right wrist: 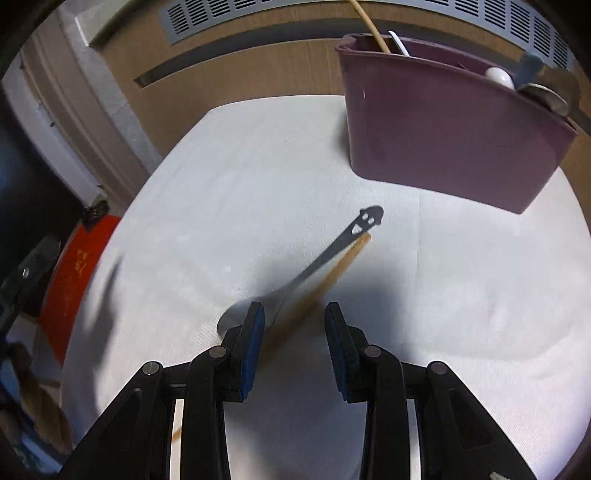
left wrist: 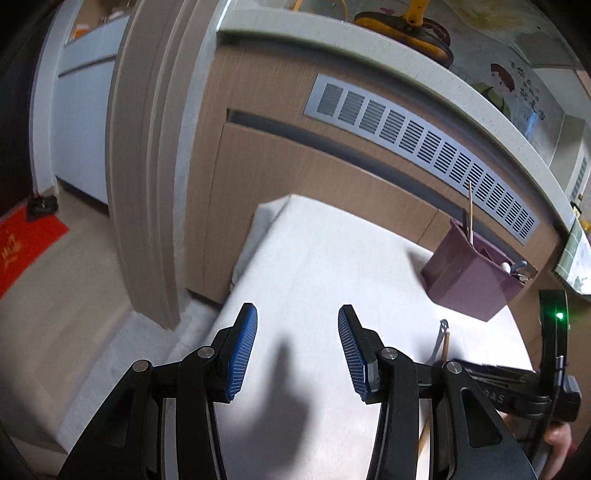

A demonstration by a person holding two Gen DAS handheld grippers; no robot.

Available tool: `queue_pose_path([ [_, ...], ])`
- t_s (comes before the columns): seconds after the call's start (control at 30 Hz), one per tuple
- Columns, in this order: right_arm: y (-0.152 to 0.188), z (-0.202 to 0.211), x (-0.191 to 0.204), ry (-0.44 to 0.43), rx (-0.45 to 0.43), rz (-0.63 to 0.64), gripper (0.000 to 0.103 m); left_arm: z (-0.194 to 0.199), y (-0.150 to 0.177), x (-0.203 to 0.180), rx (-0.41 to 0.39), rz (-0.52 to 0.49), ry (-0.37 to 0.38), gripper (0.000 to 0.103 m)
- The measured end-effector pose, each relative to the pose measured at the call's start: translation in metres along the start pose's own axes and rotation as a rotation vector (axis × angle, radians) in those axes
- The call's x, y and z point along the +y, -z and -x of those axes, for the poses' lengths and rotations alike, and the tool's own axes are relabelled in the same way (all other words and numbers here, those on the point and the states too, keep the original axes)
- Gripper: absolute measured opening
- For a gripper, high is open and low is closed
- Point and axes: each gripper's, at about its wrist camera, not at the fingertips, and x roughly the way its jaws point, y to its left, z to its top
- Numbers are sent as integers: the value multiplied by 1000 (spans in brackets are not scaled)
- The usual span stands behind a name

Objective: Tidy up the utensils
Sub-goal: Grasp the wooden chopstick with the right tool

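A purple utensil holder (right wrist: 443, 129) stands at the far right of the white-clothed table (right wrist: 240, 177); it holds a wooden chopstick (right wrist: 371, 26), a white spoon and metal utensils. A metal spoon (right wrist: 325, 254) with a face-shaped handle end lies on the cloth beside a wooden chopstick (right wrist: 332, 273). My right gripper (right wrist: 294, 332) is open just above them, with the chopstick running between its fingers. My left gripper (left wrist: 297, 343) is open and empty over the cloth; the holder (left wrist: 476, 280) and the spoon handle (left wrist: 441, 336) lie to its right.
A wooden cabinet with a grey vent grille (left wrist: 417, 147) and a white counter edge stands behind the table. A door frame (left wrist: 147, 166) and a red mat (left wrist: 26, 247) are on the left. The right gripper's body (left wrist: 517, 384) shows at the left view's right edge.
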Motion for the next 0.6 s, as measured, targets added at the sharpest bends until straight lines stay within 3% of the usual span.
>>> queue_pose_path([
  [0.07,1,-1,4,33,-6,21,28,-3,2,3,17,10,8,47],
  [0.13,7,2,8,75,-10,57,17,-8,3,0,32,16,17,47],
  [0.27,15,9,-3,104,-16,109,15,-14,5,-10,73,12,51,47],
  [0.43,30,27,-38,198,-25,131,15,-21,10,-30,118,-29,80,47],
  [0.6,42,41,-78,143,-31,72,27,-29,18,-58,164,-89,114,47],
])
